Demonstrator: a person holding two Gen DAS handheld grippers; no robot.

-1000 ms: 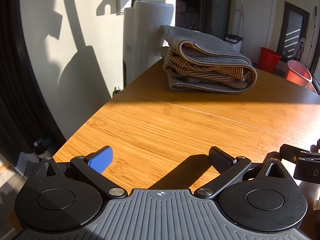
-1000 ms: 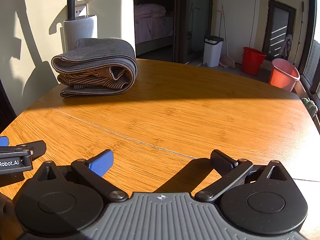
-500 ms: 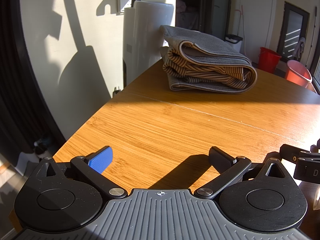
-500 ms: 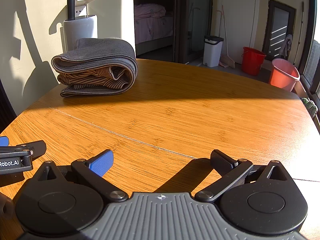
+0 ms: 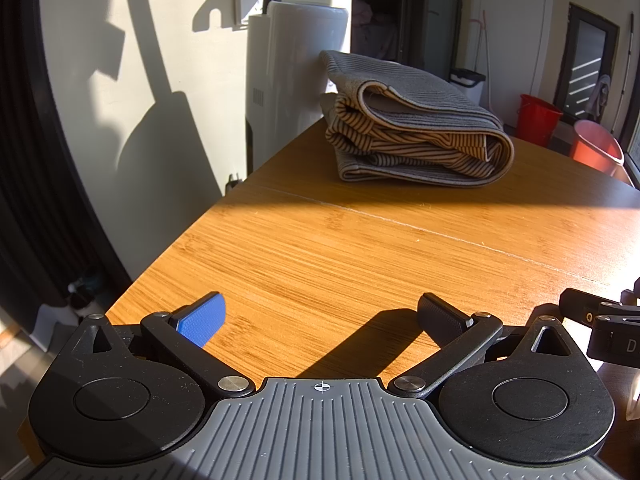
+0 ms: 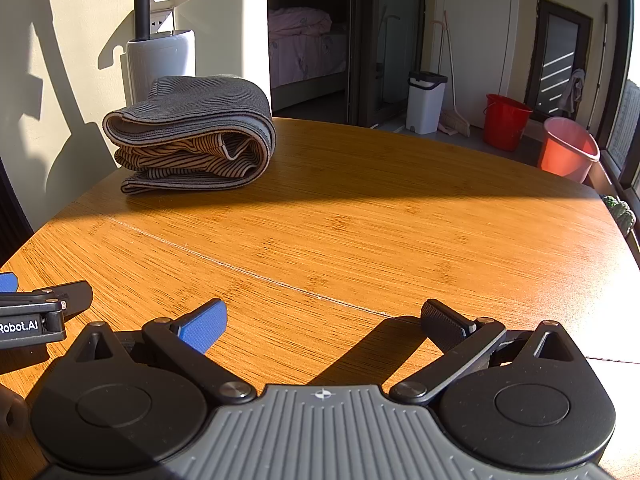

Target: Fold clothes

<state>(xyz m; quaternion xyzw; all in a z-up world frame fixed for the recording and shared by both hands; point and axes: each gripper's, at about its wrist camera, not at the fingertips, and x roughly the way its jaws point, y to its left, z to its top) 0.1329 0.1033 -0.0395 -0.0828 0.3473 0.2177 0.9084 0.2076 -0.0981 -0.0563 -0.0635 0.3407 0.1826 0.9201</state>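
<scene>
One label, seemingly "Robot.AI", marks the left gripper [image 6: 44,300] beside the right gripper [image 6: 322,318]

- A wide stretch of bare, sunlit wooden tabletop [image 6: 360,216] is lying open ahead of both grippers, with nothing standing on it.
- A folded grey-and-tan striped garment [image 6: 192,136] is sitting at the far left corner (the only thing occupying the surface).
- A white cylindrical appliance [image 5: 296,80] is standing just behind that garment, off the table edge, closing off the far left.
- The left gripper [image 5: 320,316] and right gripper [image 6: 324,320] are hovering just beside each other, fingers spread wide.
</scene>
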